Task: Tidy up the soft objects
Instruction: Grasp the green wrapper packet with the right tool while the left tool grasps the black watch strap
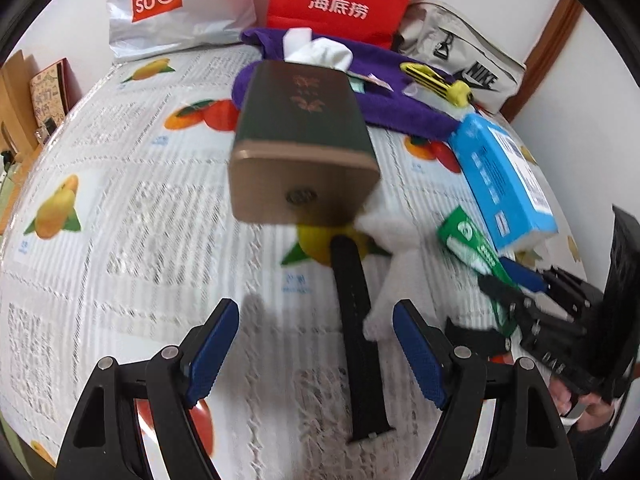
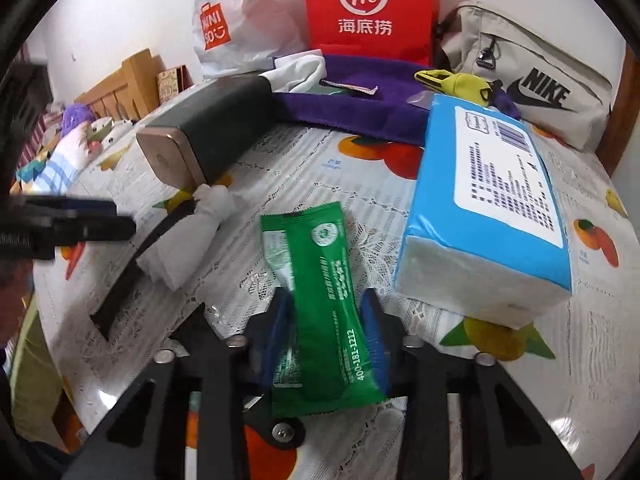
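The right gripper (image 2: 328, 332) pinches a green packet (image 2: 320, 296) lying lengthwise between its fingers, long axis pointing away toward the blue tissue pack (image 2: 492, 216) on the table (image 2: 320, 160), while the left gripper (image 1: 316, 344) gapes wide over a black strap (image 1: 356, 332).

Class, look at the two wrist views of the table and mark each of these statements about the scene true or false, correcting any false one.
1. The right gripper grips the green packet. True.
2. The left gripper holds the black strap. False: its jaws stand open, with the strap lying between them.
3. The blue tissue pack lies on the purple towel. False: it rests on the fruit-print tablecloth.
4. A red Haidilao bag stands behind the towel. True.
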{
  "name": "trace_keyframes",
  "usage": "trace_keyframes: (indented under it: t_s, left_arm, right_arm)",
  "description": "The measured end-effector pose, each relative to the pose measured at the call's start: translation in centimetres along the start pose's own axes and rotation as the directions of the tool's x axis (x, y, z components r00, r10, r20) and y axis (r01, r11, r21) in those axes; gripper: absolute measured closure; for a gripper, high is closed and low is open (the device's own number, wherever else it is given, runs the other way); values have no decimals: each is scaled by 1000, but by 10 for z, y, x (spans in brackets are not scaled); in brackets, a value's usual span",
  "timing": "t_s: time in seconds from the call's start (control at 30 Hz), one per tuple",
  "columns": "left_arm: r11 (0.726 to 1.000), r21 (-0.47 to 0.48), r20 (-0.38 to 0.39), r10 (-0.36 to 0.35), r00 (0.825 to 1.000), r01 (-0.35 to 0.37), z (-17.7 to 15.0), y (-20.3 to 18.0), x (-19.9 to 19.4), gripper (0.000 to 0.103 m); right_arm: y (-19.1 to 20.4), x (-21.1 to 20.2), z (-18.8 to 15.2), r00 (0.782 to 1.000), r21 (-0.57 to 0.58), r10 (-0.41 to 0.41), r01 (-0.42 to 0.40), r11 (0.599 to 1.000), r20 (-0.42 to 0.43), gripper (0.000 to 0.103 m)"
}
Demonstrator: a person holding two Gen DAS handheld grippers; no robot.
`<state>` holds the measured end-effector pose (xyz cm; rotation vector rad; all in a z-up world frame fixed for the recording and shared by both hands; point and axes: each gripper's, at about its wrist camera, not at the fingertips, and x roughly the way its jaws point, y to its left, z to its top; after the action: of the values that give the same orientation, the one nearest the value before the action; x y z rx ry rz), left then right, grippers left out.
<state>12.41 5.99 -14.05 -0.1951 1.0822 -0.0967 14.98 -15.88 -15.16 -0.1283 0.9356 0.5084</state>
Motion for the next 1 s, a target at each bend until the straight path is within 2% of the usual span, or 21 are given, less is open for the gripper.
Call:
trace_keyframes:
  t_s: [0.13,0.27,0.4,0.53,0.6,0.73,0.8,0.87,0.9,1.0]
  left_arm:
    - [1000,20,-12,0,1000,0,-17,-9,3,25]
    - [991,96,22,90,996,-92,-28,-27,8,25]
    - [970,152,50,184,982,-190,-35,-37,12,23]
    - [973,112,54,196,979,-201,-36,-18,4,26]
    - [976,110,63,185,981,-191,-37,-10,1,32]
    - [971,175,88,147,985,-160,-33,-16,4,44]
    - [969,203,95,125,988,-142,-29,-21,6,55]
    - [962,240,102,104,989,-126,-28,-27,6,78]
    - [960,257,98,88,991,-111,-27,-29,6,82]
    - [950,293,89,89,992,-111,-29,-32,5,83]
  right_arm:
    - [-5,-12,-5,1000,36,19,-19,999,10,74]
    - [-3,-33,-15,999,45,13,-14,999,34,74]
    - [-3,-48,-26,999,62,2,-5,998,49,74]
    - [-11,-57,-37,998,95,-13,8,995,54,74]
    - [-18,-60,-43,998,117,-27,20,993,56,74]
    - [-32,-59,-52,998,171,-46,37,985,47,73]
    - [-37,-59,-55,998,189,-51,43,981,42,73]
    - [-40,-58,-57,998,197,-57,49,979,38,73]
    - [-42,-58,-58,998,199,-60,52,979,36,73]
    - [-44,-59,-60,997,204,-65,56,977,36,73]
